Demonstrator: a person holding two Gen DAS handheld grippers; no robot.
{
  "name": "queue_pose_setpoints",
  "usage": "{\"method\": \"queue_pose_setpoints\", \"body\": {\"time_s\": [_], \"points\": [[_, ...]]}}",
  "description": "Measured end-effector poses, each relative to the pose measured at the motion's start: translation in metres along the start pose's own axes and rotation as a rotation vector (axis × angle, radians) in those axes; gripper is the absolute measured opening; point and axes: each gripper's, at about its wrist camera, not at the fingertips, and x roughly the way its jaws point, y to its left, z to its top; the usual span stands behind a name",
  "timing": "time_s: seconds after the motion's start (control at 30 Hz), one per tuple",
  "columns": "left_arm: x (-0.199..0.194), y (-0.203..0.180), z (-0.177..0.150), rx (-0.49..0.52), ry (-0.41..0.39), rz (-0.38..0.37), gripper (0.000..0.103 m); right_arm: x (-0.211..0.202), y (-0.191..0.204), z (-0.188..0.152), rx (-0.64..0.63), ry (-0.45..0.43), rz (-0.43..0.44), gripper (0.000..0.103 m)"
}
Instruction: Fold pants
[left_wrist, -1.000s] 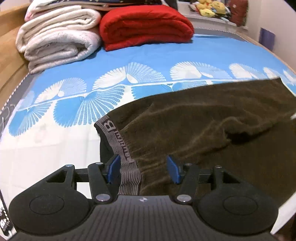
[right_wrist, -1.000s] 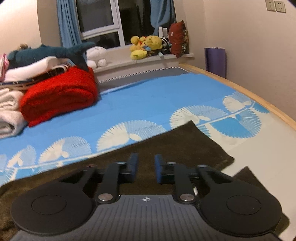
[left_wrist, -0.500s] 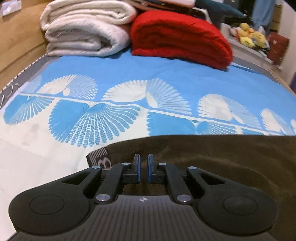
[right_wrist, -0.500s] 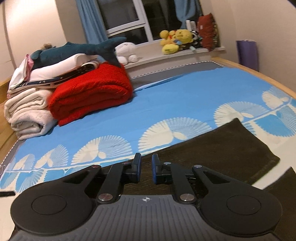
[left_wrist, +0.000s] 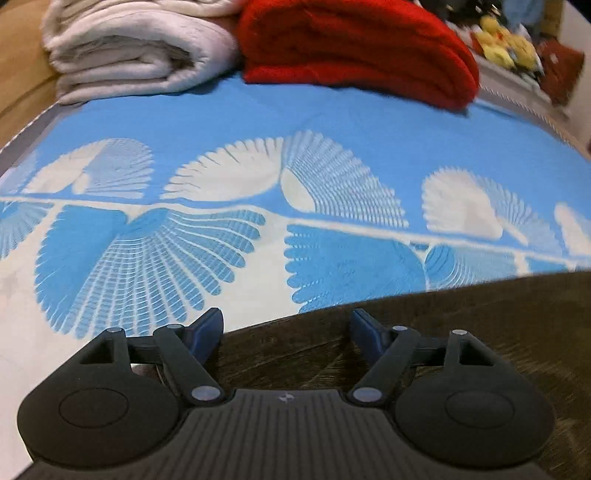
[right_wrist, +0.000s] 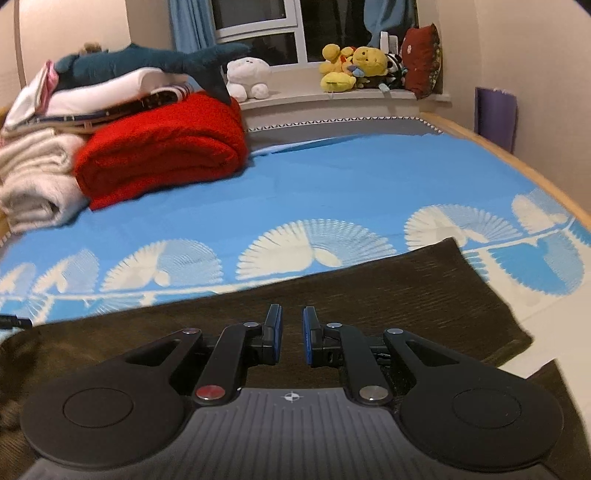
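Note:
Dark brown pants (left_wrist: 461, 317) lie flat on the blue and white bedspread; they also show in the right wrist view (right_wrist: 369, 288). My left gripper (left_wrist: 286, 325) is open, low over the near edge of the pants, with nothing between its blue pads. My right gripper (right_wrist: 291, 328) hovers over the middle of the pants with its jaws nearly together, a narrow gap between the pads and no cloth seen in it. The far leg end lies at the right of the right wrist view.
A red folded blanket (right_wrist: 162, 144) and white folded blankets (left_wrist: 129, 48) sit at the head of the bed. A shark plush (right_wrist: 155, 62) lies on the stack. Plush toys (right_wrist: 354, 66) line the windowsill. The wooden bed edge (right_wrist: 517, 162) runs on the right.
My left gripper was shut on the pants half a second ago and has now opened, letting the cloth go. Both grippers have moved forward over the pants. The right jaws opened slightly.

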Motion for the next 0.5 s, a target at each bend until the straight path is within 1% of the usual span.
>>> {"method": "queue_pose_setpoints", "body": {"time_s": [0.03, 0.07, 0.1, 0.13, 0.2, 0.27, 0.37, 0.5], "points": [[0.005, 0.000, -0.001, 0.013, 0.006, -0.005, 0.078, 0.000, -0.002, -0.002, -0.017, 0.000, -0.016, 0.013], [0.010, 0.000, -0.003, 0.020, 0.017, -0.019, 0.067, -0.001, -0.005, -0.004, -0.032, 0.000, -0.032, 0.013], [0.014, 0.000, -0.004, 0.027, 0.030, -0.044, 0.047, -0.002, -0.009, -0.006, -0.043, 0.001, -0.047, 0.013], [0.016, -0.001, -0.005, 0.040, 0.036, -0.058, 0.036, -0.003, -0.012, -0.007, -0.052, 0.002, -0.063, 0.013], [0.013, -0.006, -0.004, 0.073, 0.024, -0.065, 0.007, -0.003, -0.020, -0.009, -0.061, 0.004, -0.089, 0.013], [0.006, -0.012, -0.002, 0.100, 0.010, -0.067, 0.004, -0.004, -0.029, -0.011, -0.055, 0.008, -0.112, 0.013], [-0.012, -0.018, 0.000, 0.132, -0.009, -0.054, 0.003, -0.004, -0.042, -0.012, -0.021, 0.011, -0.130, 0.013], [-0.053, -0.026, -0.005, 0.160, -0.046, -0.056, 0.002, -0.007, -0.050, -0.012, 0.035, 0.017, -0.134, 0.013]]}}
